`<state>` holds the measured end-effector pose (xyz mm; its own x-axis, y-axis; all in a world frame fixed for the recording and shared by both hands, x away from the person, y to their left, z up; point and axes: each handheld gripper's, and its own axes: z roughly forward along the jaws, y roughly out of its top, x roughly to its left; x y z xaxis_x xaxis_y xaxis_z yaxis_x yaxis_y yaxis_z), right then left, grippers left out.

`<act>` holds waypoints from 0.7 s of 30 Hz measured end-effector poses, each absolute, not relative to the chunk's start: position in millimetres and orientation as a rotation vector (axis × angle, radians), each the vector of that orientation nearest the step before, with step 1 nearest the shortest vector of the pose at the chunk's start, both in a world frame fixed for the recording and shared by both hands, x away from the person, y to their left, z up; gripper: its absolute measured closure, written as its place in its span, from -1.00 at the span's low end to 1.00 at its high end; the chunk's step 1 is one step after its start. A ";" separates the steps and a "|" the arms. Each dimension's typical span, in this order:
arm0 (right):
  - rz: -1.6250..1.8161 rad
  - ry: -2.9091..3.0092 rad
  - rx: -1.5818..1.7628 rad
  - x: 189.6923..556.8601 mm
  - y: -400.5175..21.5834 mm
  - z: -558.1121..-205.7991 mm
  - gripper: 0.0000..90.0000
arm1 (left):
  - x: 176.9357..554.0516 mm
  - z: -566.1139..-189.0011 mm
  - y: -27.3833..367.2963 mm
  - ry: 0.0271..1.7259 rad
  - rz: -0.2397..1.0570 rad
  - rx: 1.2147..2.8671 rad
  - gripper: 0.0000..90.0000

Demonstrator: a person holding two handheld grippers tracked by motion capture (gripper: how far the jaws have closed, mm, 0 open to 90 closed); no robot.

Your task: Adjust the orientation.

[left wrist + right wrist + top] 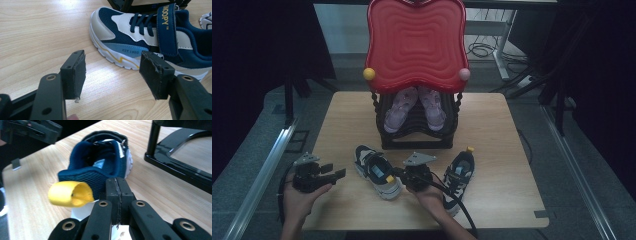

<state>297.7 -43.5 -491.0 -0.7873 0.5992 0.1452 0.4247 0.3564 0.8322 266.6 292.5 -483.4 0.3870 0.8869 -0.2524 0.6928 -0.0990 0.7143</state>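
Right gripper view: the right gripper [117,195] has its two black jaws pressed together pad to pad, with no gap visible between them. The pads meet at the rear of the navy mesh and white leather child's trainer [100,167], at the heel collar; whether a fold of heel material is pinched between them cannot be told. The yellow woven heel loop [70,193] of this trainer stands just beside the jaws, free of them. The trainer rests on the light wooden table [32,195], toe pointing away from the gripper

Left gripper view: the left gripper [112,70] has its jaws spread wide with nothing between the pads. It sits near the trainer's side, apart from it, the pads level with the white sole and yellow zigzag stripe. The navy strap across the trainer carries yellow lettering

High view: taking the trainer [377,171] as landmark, the right gripper [398,172] is at its heel end and the left gripper [337,174] lies off its other side, each held in a hand. A second matching trainer [458,175] lies beyond the right gripper, well apart from the first. Behind the first trainer stands a black shoe rack [417,140] holding a pair of pink shoes [414,107], with a red wavy moulded plastic panel [416,45] above it
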 end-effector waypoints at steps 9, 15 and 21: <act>1.357 2.430 0.931 301.4 -38.9 -498.8 0.99 | 267.5 -486.2 290.7 1.364 0.300 1.861 -0.15; 1.388 2.449 0.902 295.4 -36.8 -498.2 0.99 | 268.0 -487.4 290.0 1.364 0.297 1.864 -0.15; 1.432 2.459 0.886 288.7 -33.6 -500.5 0.99 | 266.9 -487.1 295.0 1.375 0.304 1.845 -0.15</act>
<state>288.7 -33.6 -500.5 -0.8116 0.5644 0.1511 0.4100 0.3658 0.8355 266.9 295.0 -487.1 0.3806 0.8879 -0.2583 0.6962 -0.0913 0.7120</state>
